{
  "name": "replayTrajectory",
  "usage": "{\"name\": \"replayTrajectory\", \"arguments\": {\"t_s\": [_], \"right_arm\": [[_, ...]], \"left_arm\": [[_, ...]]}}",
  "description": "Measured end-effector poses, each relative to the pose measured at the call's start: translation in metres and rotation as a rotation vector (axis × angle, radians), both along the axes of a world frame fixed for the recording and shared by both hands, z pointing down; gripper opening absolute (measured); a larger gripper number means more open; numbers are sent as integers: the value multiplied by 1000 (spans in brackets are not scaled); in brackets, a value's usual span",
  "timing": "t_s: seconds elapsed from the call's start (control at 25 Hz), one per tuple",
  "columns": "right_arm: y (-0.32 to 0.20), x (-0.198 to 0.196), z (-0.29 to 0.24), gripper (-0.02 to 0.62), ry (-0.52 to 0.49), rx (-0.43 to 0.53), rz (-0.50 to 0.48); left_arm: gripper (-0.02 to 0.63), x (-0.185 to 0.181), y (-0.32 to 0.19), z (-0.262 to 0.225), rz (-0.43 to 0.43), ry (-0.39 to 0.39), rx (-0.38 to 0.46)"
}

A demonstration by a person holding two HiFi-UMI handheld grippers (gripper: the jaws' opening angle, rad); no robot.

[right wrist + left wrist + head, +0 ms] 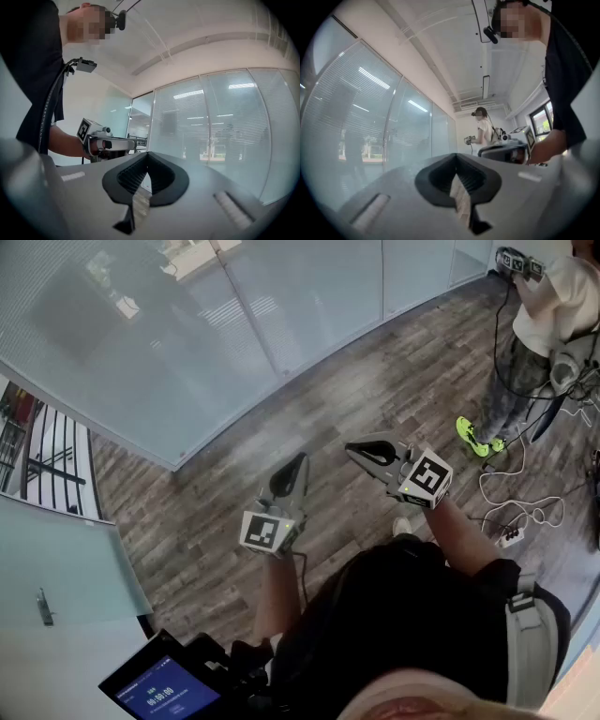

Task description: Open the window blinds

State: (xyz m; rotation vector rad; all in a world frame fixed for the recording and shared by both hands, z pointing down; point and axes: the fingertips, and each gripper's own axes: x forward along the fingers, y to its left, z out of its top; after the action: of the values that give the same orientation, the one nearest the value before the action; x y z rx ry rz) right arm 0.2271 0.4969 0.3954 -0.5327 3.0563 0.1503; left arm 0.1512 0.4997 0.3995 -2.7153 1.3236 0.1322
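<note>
The left gripper (296, 467) and right gripper (359, 450) are held out level, jaws closed and empty.

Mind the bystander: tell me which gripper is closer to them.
The right gripper, on the side of the bystander; the left gripper is farther off, toward the glass wall.

Your window blinds (141, 315), pale thin horizontal slats, behind the glass wall (309, 296) ahead of you, lowered full height across several panels
</note>
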Motion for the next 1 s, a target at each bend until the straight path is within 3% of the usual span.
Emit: {"name": "replayTrajectory", "arguments": {"t_s": [0.36, 0.52, 0.8, 1.0], "right_arm": [[-3, 10, 3, 5, 4, -10, 39], [-1, 12, 4, 6, 5, -11, 32], [1, 12, 6, 6, -68, -59, -8], [6, 9, 11, 8, -38, -47, -17]], "left_arm": [[3, 6, -3, 2, 20, -2, -2], [3, 17, 1, -8, 36, -6, -55], [3, 10, 0, 5, 36, -13, 4], [3, 12, -1, 8, 47, 4, -7]]}}
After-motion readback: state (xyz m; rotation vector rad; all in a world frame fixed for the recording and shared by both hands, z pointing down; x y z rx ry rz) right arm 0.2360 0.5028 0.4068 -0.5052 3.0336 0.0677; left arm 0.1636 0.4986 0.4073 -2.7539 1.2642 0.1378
